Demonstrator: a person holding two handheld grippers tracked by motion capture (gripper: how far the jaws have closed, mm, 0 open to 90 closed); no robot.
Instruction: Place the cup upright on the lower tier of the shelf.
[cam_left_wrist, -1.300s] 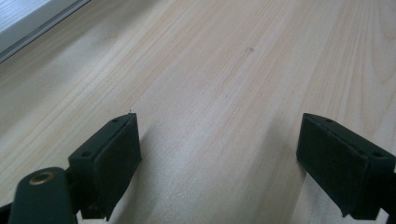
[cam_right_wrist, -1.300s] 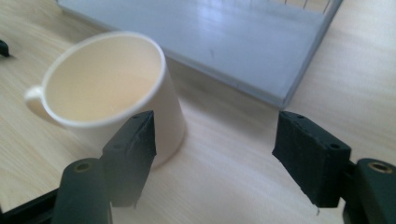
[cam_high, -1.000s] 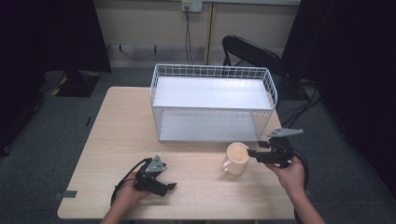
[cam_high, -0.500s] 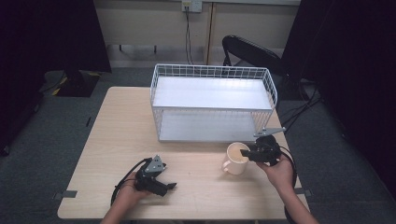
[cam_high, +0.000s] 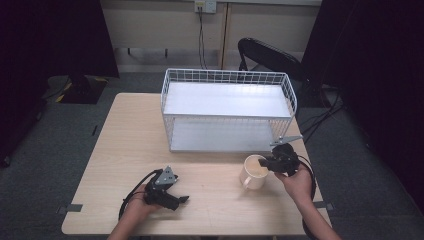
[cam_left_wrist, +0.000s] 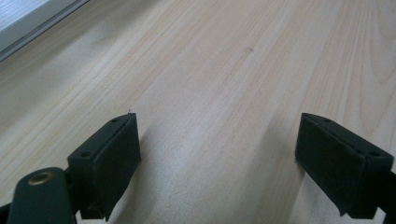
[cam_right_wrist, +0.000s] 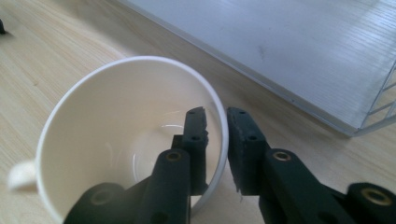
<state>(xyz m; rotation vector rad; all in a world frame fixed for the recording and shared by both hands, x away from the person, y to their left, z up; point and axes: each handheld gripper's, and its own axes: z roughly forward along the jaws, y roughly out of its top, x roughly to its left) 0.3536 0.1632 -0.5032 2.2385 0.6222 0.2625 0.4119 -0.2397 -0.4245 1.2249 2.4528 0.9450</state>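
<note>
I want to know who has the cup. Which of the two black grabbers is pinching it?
The right black gripper: its fingers clamp the cream ceramic mug's rim. The left black gripper gapes over bare wooden table.

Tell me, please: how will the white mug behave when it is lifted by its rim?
The mug looks like rigid, glazed ceramic, so probably slippery. The right gripper pinches one wall only, so it may tilt. It appears empty, likely light.

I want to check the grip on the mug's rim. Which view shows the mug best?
The right gripper view: the mug is close up, its wall pinched between the right gripper, one jaw inside and one outside. The high view shows the whole mug small, standing on the table before the wire rack.
</note>
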